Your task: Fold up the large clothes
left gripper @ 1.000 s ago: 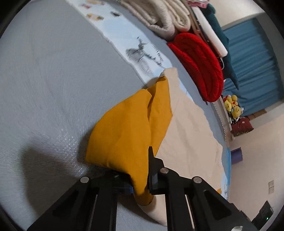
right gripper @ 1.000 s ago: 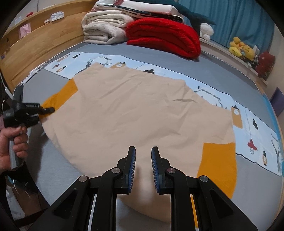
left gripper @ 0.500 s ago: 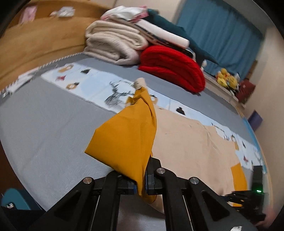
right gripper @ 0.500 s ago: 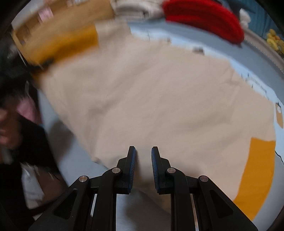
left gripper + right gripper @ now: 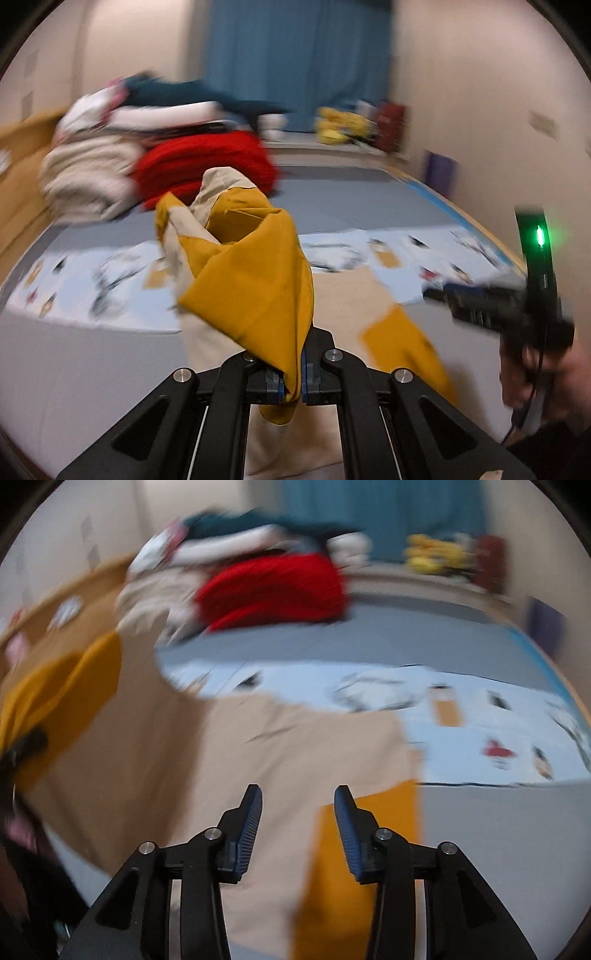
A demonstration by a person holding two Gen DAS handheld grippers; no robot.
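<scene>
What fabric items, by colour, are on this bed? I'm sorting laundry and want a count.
Beige garment with mustard sleeves, one sleeve clamped in the left gripper: 1
Red blanket: 1
Cream blanket: 1
Teal item atop the stack: 1
Total: 4; blur may hide more.

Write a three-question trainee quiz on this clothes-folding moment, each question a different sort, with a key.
1. True or false: the left gripper is shut on the mustard sleeve.
2. Multiple choice: what lies under the open right gripper? A) the red blanket B) the beige garment C) bare floor
3. Fill in: the pile behind the garment includes a folded ___ blanket.

Key
1. True; the sleeve is pinched and lifted.
2. B, the beige garment, with its other mustard sleeve just beside the right finger.
3. Red: the red blanket.
</scene>
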